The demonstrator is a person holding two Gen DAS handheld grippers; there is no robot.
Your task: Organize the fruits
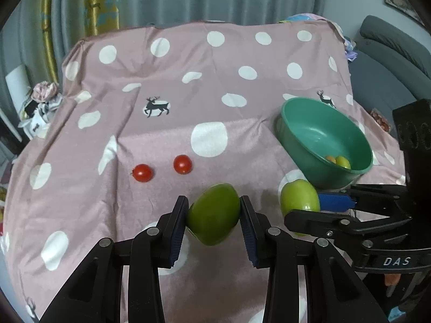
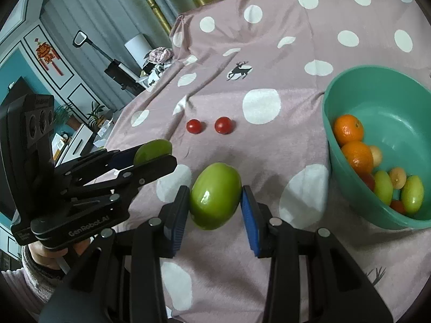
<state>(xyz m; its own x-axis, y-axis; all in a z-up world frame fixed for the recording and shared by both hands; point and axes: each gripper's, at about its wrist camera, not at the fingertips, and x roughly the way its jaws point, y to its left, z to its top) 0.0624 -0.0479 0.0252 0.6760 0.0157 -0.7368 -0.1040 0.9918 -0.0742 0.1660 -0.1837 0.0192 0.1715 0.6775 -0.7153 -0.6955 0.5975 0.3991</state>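
You held one green fruit (image 1: 214, 214) in your left gripper (image 1: 214, 215), its fingers pinching the fruit across its middle, lifted clear of the cloth. Your right gripper (image 2: 215, 202) did the same with a second green fruit (image 2: 215, 195), pads pressed on either flank. Both fruits looked smooth, glossy and oval, probably firm and light, yet the waxy skin could slip against the ribbed blue pads, so a grip across the widest girth, as you had it, seemed the safest hold. A hard squeeze would likely bruise them.

The teal bowl (image 2: 350, 86), thin moulded plastic, sat tilted to the right, already holding oranges (image 2: 348, 129), small yellow-green fruits and something red. Being light, it might tip or slide if knocked. Two cherry tomatoes (image 1: 142, 172) lay on the far left of the pink spotted cloth (image 1: 242, 53), which was soft and creased over the tabletop. They looked thin-skinned and easily crushed, and round enough to roll.
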